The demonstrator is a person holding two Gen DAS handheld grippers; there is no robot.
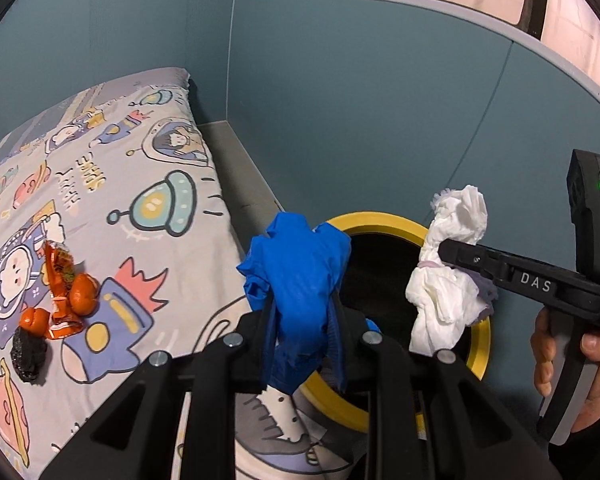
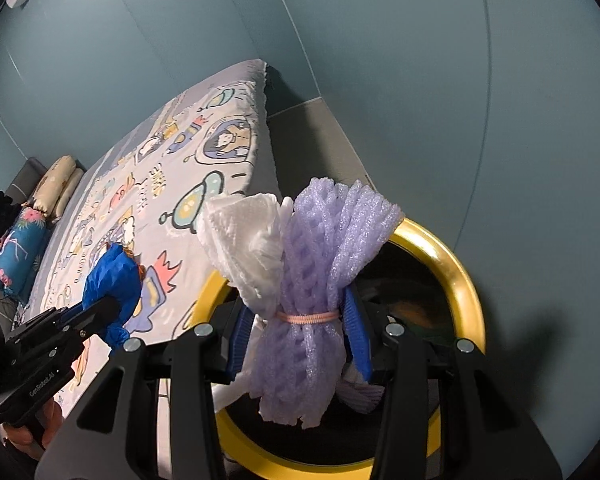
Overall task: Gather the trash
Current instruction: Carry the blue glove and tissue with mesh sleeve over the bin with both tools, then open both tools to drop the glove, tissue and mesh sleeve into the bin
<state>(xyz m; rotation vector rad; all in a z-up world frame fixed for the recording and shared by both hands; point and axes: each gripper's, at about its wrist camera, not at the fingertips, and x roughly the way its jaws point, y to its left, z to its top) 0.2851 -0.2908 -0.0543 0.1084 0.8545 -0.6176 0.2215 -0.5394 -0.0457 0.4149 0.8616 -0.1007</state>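
My left gripper [image 1: 300, 320] is shut on a crumpled blue plastic bag [image 1: 300, 276] and holds it above the near rim of a yellow-rimmed bin [image 1: 380, 220]. My right gripper [image 2: 300, 336] is shut on a bundle of purple foam net [image 2: 324, 248] and white tissue [image 2: 248, 240], tied with a pink band, over the bin's [image 2: 452, 252] dark opening. In the left wrist view the right gripper [image 1: 448, 252] holds the white bundle [image 1: 448, 280] over the bin's right side. In the right wrist view the left gripper [image 2: 112, 304] and blue bag [image 2: 112, 280] are at lower left.
A bed with a cartoon-print sheet [image 1: 112, 200] lies left of the bin. On it lie orange peels [image 1: 82, 294], an orange wrapper [image 1: 60, 276] and a black lump [image 1: 28, 354]. Pillows [image 2: 56, 184] sit at the bed's far end. Blue-grey walls [image 1: 380, 100] stand behind the bin.
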